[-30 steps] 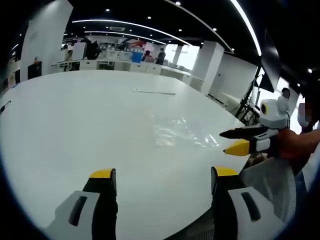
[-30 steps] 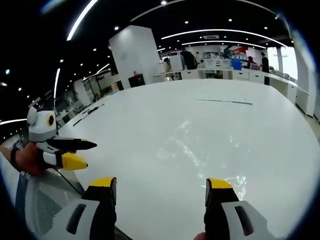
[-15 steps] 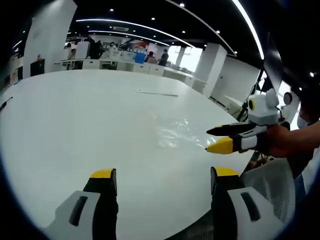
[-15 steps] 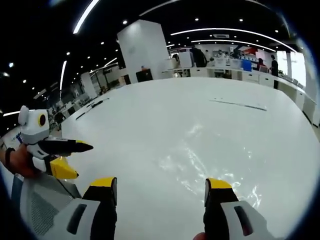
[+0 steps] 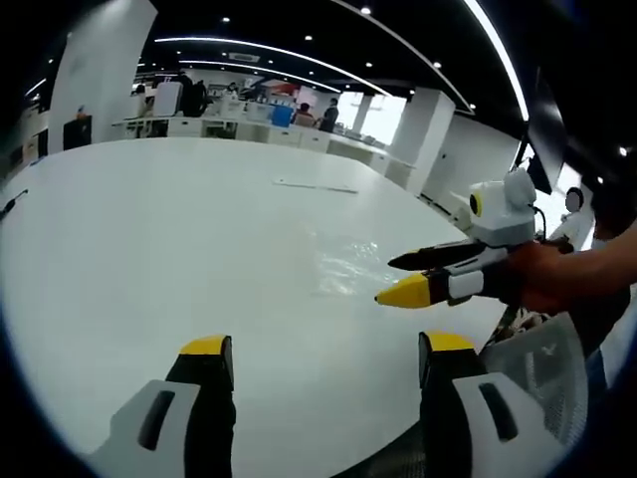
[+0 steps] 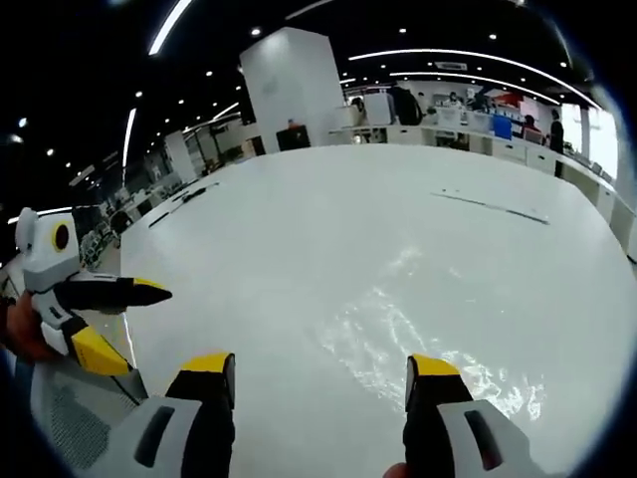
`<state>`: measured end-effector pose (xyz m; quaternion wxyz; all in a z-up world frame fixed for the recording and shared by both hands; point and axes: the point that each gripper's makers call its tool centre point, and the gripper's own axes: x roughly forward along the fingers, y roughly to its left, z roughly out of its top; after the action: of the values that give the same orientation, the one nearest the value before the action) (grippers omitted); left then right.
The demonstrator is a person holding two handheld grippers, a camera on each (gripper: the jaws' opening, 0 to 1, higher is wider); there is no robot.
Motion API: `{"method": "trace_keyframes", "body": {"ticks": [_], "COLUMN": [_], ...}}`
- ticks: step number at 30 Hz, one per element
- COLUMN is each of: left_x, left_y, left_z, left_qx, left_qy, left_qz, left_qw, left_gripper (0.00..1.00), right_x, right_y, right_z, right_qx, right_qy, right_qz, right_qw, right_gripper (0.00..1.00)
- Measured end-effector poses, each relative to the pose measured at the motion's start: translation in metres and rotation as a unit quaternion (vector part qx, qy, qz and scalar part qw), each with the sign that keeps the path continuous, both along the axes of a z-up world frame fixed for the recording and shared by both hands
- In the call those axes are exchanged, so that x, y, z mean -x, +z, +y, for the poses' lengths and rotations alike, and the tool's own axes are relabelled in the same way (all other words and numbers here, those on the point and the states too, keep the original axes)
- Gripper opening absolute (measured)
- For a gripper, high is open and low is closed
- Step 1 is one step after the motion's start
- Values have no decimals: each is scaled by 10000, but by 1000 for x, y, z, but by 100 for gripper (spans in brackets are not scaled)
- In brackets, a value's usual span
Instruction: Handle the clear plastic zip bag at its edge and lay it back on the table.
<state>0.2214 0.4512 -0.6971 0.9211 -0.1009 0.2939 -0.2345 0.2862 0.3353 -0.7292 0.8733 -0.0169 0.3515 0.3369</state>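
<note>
The clear zip bag (image 6: 418, 334) lies flat on the white table (image 5: 149, 229), and the right gripper (image 5: 396, 277), jaws apart and empty like the left gripper (image 5: 323, 351), hovers near its edge, so the next move probably needs a low, careful pinch.

Up close in the left gripper view, the left gripper (image 5: 318, 360) shows two chunky black jaws capped with yellow pads, each seated in a pale grey housing with a dark oval slot. Over in the right gripper view, the right gripper (image 6: 320, 370) is built the same: black jaws, yellow tips, grey shells with slots. Seen from the side in the left gripper view, that right gripper has one black jaw, one yellow-tipped jaw and a white body, and a hand (image 5: 537, 281) is wrapped round its handle.
</note>
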Motion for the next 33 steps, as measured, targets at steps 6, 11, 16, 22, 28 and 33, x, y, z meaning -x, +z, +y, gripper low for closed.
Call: {"method": "trace_keyframes", "body": {"ticks": [6, 11, 16, 22, 28, 33], "left_x": [0, -1, 0, 0, -1, 0], "left_y": [0, 3, 4, 4, 5, 6], "left_z": [0, 1, 0, 0, 1, 0], "left_qx": [-8, 36, 79, 100, 133, 142], "left_qy": [6, 74, 104, 101, 117, 108], "left_qz": [-17, -33, -36, -31, -39, -40], "left_qw": [10000, 10000, 9999, 9999, 9998, 9998], "left_gripper": [76, 76, 75, 75, 74, 74], "right_x": [-7, -15, -19, -29, -40, -45], "right_y": [-8, -15, -22, -26, -33, -36], "right_z": [10, 13, 22, 27, 30, 30], "right_qx": [29, 169, 236, 264, 372, 351], "right_qy": [89, 112, 264, 141, -39, -134], "right_qz": [117, 130, 142, 155, 150, 181], "right_qw": [9999, 9997, 9993, 9994, 9992, 9991], "right_gripper": [69, 69, 69, 68, 67, 66]}}
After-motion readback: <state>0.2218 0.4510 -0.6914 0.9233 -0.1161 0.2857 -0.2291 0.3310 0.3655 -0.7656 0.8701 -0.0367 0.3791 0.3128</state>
